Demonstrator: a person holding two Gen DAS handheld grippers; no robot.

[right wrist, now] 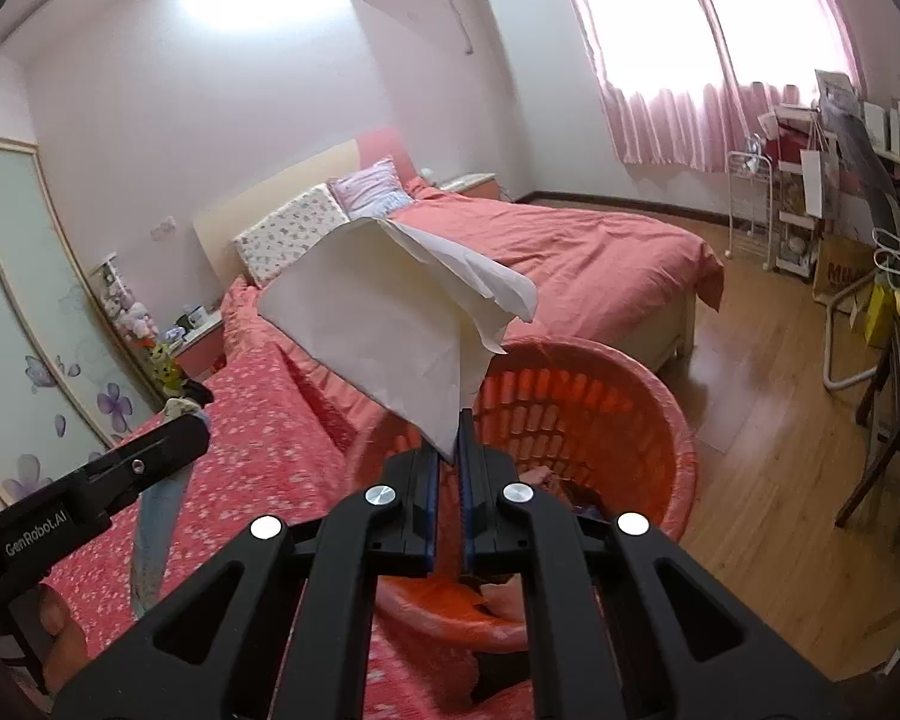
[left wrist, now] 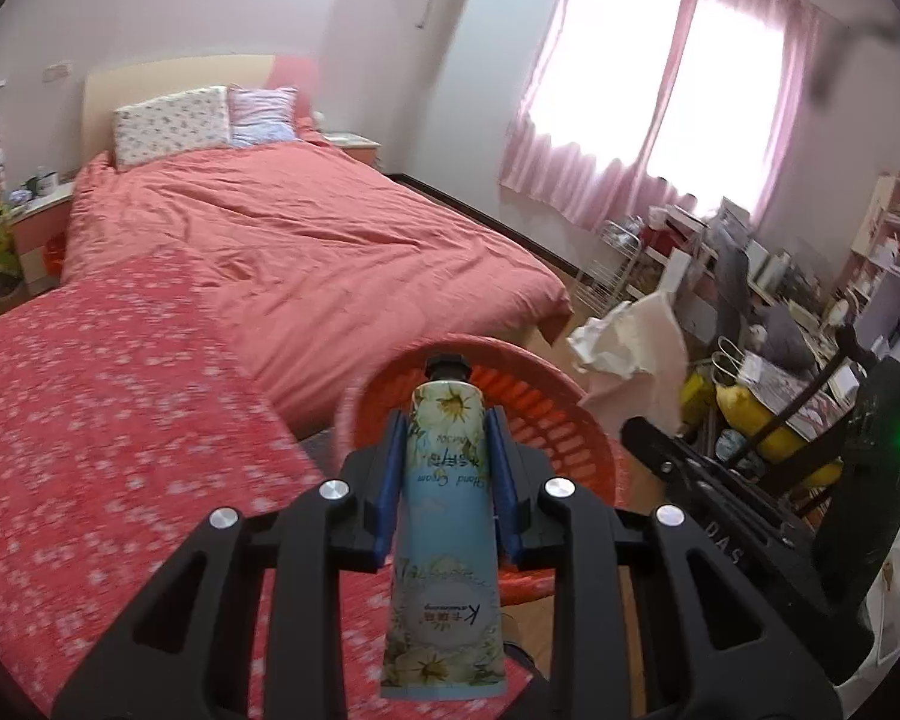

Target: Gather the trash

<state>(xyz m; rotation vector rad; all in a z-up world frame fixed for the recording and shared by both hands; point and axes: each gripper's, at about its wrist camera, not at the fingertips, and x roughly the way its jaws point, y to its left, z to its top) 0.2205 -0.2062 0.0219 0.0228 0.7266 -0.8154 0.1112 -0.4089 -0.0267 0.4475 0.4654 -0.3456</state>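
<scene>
Tube and tissue held over the orange basket.

The tube (left wrist: 447, 516), pale blue with flowers and a black cap, is pinched by the left gripper (left wrist: 448, 450) just above the basket (left wrist: 546, 414); the crumpled white tissue (right wrist: 402, 324) is clamped in the right gripper (right wrist: 448, 450), fingers pressed together, above the same basket. Only the right view shows scraps inside it and the wooden floor (right wrist: 768, 480) beside it.

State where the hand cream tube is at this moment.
In the left wrist view the hand cream tube sits at lower centre, clamped in the left gripper, cap pointing toward the orange basket beside the bed.
</scene>
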